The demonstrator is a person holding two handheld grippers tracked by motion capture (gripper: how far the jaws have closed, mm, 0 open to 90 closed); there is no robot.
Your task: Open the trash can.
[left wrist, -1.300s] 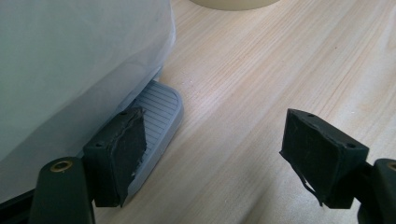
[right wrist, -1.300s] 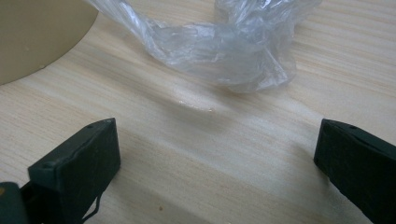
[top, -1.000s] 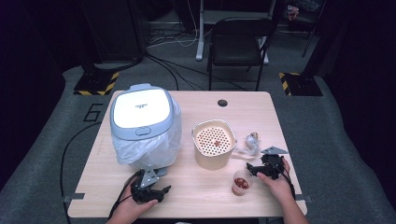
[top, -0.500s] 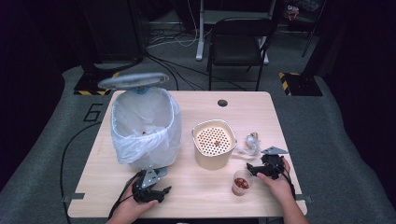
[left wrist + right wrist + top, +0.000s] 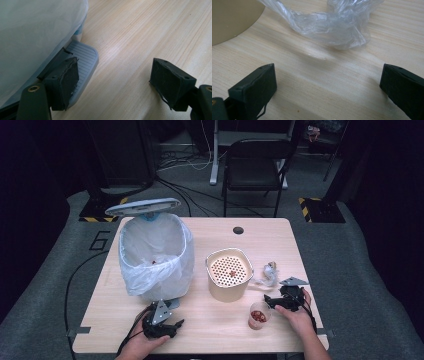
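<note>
A pedal bin [image 5: 155, 255] lined with a white bag stands at the table's left, its grey lid [image 5: 142, 206] raised at the back. My left gripper [image 5: 172, 325] sits just in front of the bin, open. In the left gripper view one of its fingers [image 5: 66, 77] rests on the ribbed grey pedal [image 5: 85, 53]; the left gripper [image 5: 115, 75] holds nothing. My right gripper [image 5: 267, 300] is open at the right, beside a small clear cup [image 5: 258, 316] of red pieces. In the right gripper view the right gripper [image 5: 327, 82] faces crumpled clear plastic [image 5: 332, 27].
A beige perforated basket [image 5: 229, 272] stands mid-table, and its wall [image 5: 232, 17] shows in the right gripper view. The crumpled plastic [image 5: 269, 272] lies right of it. A black chair [image 5: 255, 165] stands behind the table. A cable hole [image 5: 238, 230] is near the far edge.
The bin's lid, shut a second ago, has swung up and stays raised. Both grippers have hardly moved.
</note>
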